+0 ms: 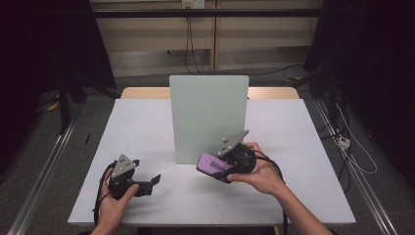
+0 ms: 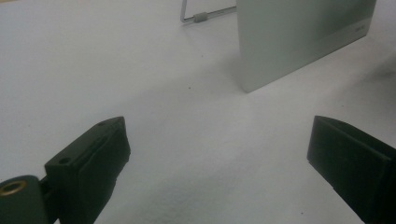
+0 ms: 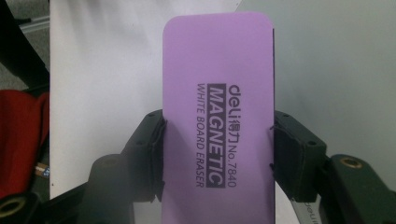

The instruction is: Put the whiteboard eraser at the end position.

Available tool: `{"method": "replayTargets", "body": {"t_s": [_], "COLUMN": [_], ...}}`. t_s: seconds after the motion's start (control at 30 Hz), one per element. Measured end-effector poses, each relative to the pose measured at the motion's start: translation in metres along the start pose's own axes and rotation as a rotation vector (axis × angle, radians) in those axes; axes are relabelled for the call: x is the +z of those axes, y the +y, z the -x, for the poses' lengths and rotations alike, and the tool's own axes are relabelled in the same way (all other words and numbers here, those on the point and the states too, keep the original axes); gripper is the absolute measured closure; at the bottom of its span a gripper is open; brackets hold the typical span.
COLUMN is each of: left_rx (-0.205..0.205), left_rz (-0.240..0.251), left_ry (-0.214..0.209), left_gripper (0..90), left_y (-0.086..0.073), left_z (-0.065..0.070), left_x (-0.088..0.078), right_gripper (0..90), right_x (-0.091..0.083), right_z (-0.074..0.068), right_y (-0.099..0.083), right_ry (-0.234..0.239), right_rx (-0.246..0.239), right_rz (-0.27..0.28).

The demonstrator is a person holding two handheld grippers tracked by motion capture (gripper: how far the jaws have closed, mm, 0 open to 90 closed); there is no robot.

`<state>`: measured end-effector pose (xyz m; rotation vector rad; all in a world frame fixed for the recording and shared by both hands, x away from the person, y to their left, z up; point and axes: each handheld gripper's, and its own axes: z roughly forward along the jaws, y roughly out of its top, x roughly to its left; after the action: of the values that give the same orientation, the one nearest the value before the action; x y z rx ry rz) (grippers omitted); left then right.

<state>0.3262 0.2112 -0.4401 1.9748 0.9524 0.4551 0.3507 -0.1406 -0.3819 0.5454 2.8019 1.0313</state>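
While you are holding it up just in front of the upright board [image 1: 209, 117], the purple eraser [image 3: 218, 116] is showing its flat face to the right gripper view: a long slab with rounded corners and a smooth matt surface, printed in dark letters "deli", "MAGNETIC", "WHITE BOARD ERASER" and "No. 7840". Your right gripper [image 1: 220, 166] is clamping it across its width, one black pad pressing on each long edge, and the eraser is hanging clear of the table [image 1: 147, 127]. You are working with one eraser, one board and two grippers. The board is looking like a thin, pale grey-green rectangular panel with rounded top corners, standing on the white table; a bent wire stand [image 2: 201, 16] is showing behind it in the left gripper view. Your left gripper [image 2: 217, 154] is resting low over the bare white surface, its two blocky black jaws standing wide apart with nothing between them.
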Motion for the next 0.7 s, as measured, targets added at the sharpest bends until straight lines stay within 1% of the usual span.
{"method": "replayTargets", "body": {"t_s": [0.17, 0.33, 0.43, 0.57, 0.7], "left_rx": [-0.006, 0.000, 0.001, -0.004, 0.001], "left_rz": [0.004, 0.000, -0.002, 0.005, -0.002], "left_ry": [-0.001, -0.002, -0.003, -0.005, -0.002], "left_gripper": [5.5, 5.4, 5.5, 5.5, 5.5], "left_y": [0.000, 0.000, 0.000, 0.000, 0.000], "left_z": [0.000, 0.000, 0.000, 0.000, 0.000], "left_x": [0.000, 0.000, 0.000, 0.000, 0.000], "right_gripper": [41.5, 41.5, 41.5, 41.5, 41.5], "right_x": [0.009, 0.017, 0.021, 0.027, 0.033], "right_z": [-0.001, -0.005, -0.006, -0.007, -0.009], "right_y": [0.000, 0.000, 0.000, -0.003, -0.006], "right_ry": [0.021, 0.048, 0.065, 0.075, 0.084], "right_rx": [-0.008, -0.025, -0.016, -0.015, -0.018], "right_rz": [-0.032, -0.065, -0.074, -0.096, -0.117]}}
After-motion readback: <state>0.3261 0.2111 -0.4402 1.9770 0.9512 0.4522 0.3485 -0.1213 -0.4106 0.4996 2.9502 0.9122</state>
